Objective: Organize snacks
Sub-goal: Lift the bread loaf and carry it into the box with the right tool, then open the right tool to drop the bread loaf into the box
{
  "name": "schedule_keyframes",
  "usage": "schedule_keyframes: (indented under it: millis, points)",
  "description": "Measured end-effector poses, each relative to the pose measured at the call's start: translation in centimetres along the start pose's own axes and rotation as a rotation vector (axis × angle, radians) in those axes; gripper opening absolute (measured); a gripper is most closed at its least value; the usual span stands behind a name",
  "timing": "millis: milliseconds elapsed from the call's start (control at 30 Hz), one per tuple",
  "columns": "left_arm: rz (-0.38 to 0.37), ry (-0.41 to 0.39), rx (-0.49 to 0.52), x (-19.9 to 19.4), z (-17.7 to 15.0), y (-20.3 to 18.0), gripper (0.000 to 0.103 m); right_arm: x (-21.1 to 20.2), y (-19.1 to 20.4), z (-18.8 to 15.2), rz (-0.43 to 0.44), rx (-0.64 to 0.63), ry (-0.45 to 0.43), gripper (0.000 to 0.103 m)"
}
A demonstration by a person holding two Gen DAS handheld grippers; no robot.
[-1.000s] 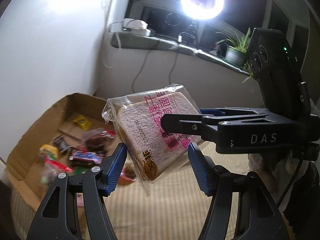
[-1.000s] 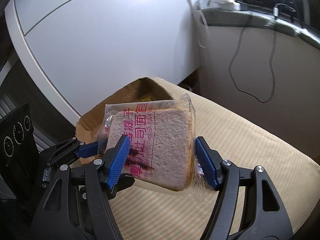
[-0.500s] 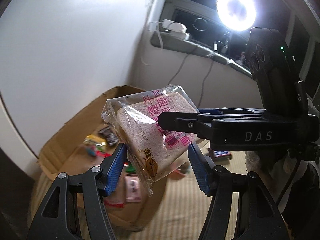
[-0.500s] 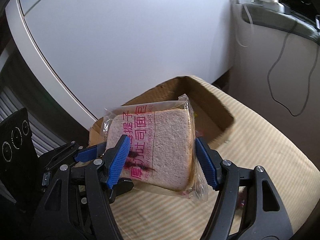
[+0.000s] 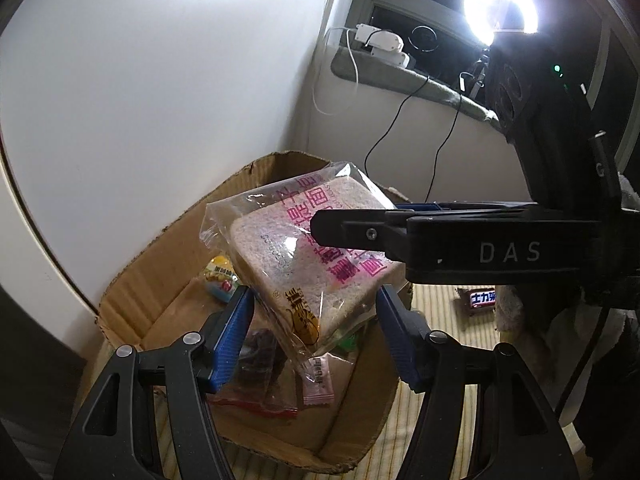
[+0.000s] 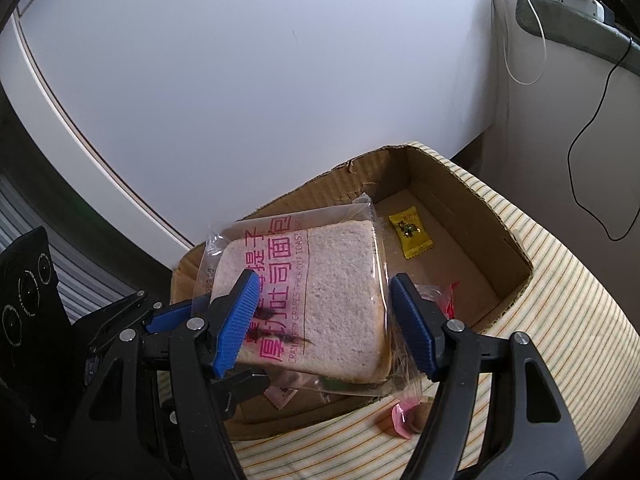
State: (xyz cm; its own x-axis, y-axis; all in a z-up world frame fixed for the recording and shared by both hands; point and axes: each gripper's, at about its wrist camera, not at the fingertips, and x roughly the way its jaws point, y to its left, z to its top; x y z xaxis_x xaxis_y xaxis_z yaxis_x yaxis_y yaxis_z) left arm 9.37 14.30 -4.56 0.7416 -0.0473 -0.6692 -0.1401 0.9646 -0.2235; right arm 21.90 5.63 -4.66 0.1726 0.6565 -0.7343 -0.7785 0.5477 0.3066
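Note:
A slice of toast bread in a clear bag with pink print (image 5: 316, 256) hangs in the air over an open cardboard box (image 5: 160, 248). Both grippers grip it together: my left gripper (image 5: 314, 336) holds its lower edge, and my right gripper (image 6: 324, 324) clamps its sides. The bag also shows in the right wrist view (image 6: 320, 300), above the box (image 6: 472, 200). The right gripper's black arm crosses the left wrist view. The box holds several small snack packets, among them a yellow candy (image 6: 410, 232) and a pink sachet (image 5: 318, 380).
The box lies on a striped cloth surface (image 6: 560, 320) next to a white wall. A brown chocolate bar (image 5: 478, 300) lies on the cloth to the right of the box. A pink wrapper (image 6: 402, 420) lies in front of the box. A windowsill with cables stands behind.
Both grippers have carried the bread bag leftward, from over the striped cloth to above the cardboard box. The grip on the bag has not changed.

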Motion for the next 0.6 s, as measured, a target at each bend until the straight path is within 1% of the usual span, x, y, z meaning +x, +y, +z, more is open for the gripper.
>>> schedule_keyframes:
  millis: [333, 400, 467, 600]
  points:
    - [0.028, 0.011, 0.005, 0.79, 0.46, 0.34, 0.063, 0.72, -0.02, 0.42, -0.041, -0.002, 0.004, 0.073]
    - [0.031, 0.009, 0.007, 0.71, 0.51, 0.38, 0.063, 0.64, -0.03, 0.42, -0.049, -0.005, 0.0, 0.08]
    - [0.033, 0.008, 0.011, 0.59, 0.45, 0.39, 0.063, 0.61, 0.05, 0.45, -0.068, -0.013, -0.009, 0.089]
    - [0.038, 0.004, 0.019, 0.33, 0.19, 0.35, 0.063, 0.52, 0.13, 0.46, -0.087, -0.018, -0.011, 0.094]
